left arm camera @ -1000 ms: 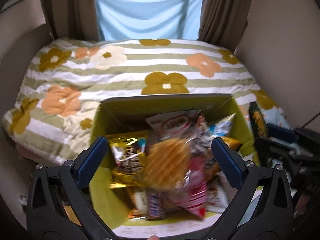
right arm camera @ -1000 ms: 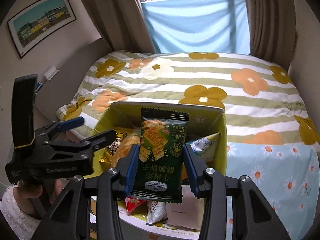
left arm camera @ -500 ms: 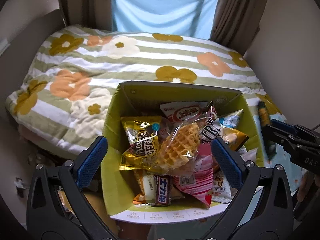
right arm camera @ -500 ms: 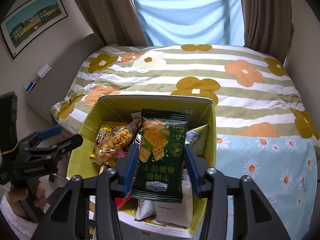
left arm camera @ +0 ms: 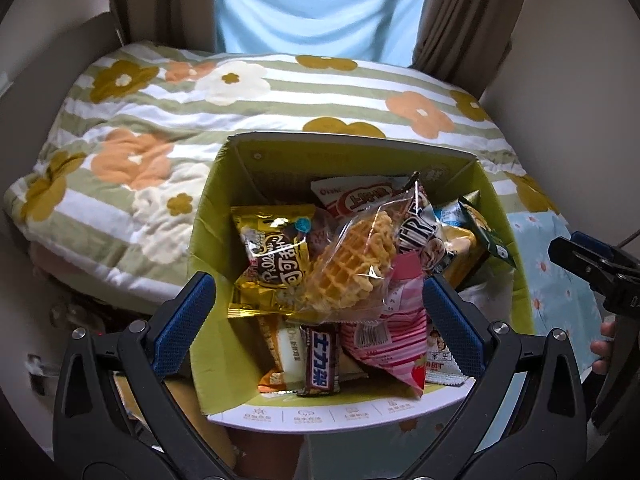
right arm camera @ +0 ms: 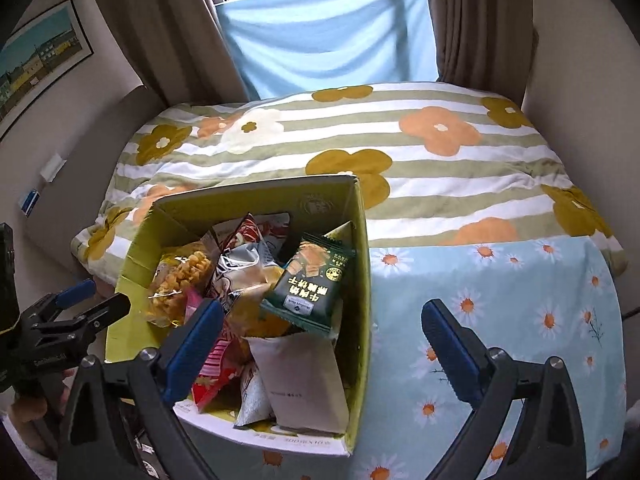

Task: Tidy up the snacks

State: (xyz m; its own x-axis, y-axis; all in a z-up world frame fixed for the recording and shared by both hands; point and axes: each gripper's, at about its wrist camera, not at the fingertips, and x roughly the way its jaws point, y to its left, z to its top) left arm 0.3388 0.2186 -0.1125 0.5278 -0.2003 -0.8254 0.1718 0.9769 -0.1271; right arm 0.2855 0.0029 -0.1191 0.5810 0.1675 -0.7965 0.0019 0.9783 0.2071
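Observation:
A yellow-green cardboard box (left arm camera: 212, 216) (right arm camera: 360, 280) stands on the bed, full of snack packs. On top lie a clear waffle pack (left arm camera: 352, 264) (right arm camera: 180, 280), a gold pack (left arm camera: 272, 264), a pink pack (left arm camera: 396, 332) and a brown chocolate bar (left arm camera: 320, 360). A dark green cracker pack (right arm camera: 312, 284) (left arm camera: 486, 232) rests tilted on the pile by the box's right wall. My right gripper (right arm camera: 322, 312) hovers above it with its jaws opening, and the pads are clear of the pack. My left gripper (left arm camera: 318, 292) stands open above the box and holds nothing.
The box sits at the near edge of a bed with a striped floral quilt (left arm camera: 160, 120) and a light blue daisy sheet (right arm camera: 520, 320). Brown curtains and a blue cloth (right arm camera: 328, 36) hang at the window behind. A framed picture (right arm camera: 40, 68) is on the left wall.
The right gripper has opened and the green cracker pack has dropped onto the pile at the box's right side. The waffle pack, blurred a second ago, now lies still on top.

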